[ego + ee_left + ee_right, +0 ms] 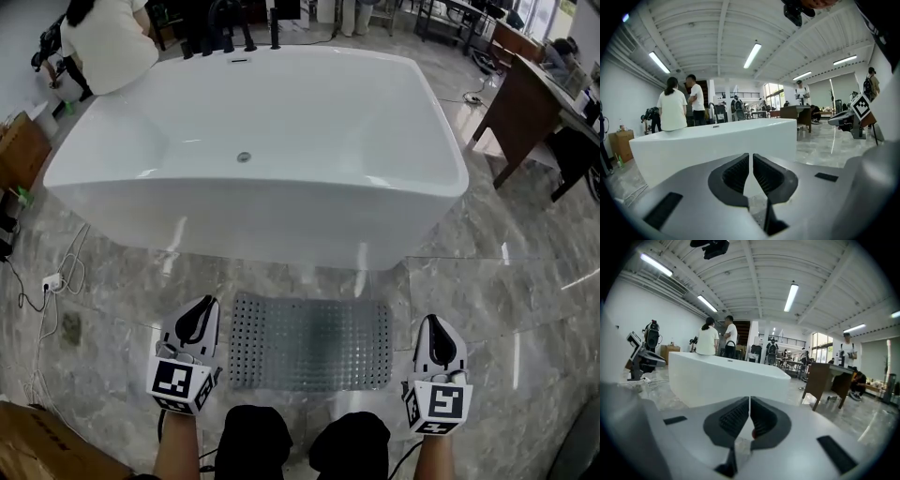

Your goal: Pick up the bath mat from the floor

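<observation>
You face a white freestanding bathtub (pixel 262 220) standing on a grey marbled floor (pixel 506 281). The bath mat (pixel 309 342), grey, rectangular and dotted with small holes, lies flat on the floor just in front of the tub, between your two grippers and just ahead of your knees in dark trousers (pixel 255 441).

In the head view your left gripper (pixel 201 314) sits just beside the mat's left edge. Your right gripper (pixel 433 328) sits a little apart from its right edge. Both point toward the tub, and neither touches the mat.

In the left gripper view the dark ribbed fingers (pixel 738 173) are drawn together at their tips with nothing between them, and the tub's white wall rises beyond. In the right gripper view the fingers (pixel 761 420) are likewise pressed together and empty.

A person in a white top (pixel 103 42) stands at the tub's far left corner. A cardboard box (pixel 21 148) sits at the left edge of the floor.
</observation>
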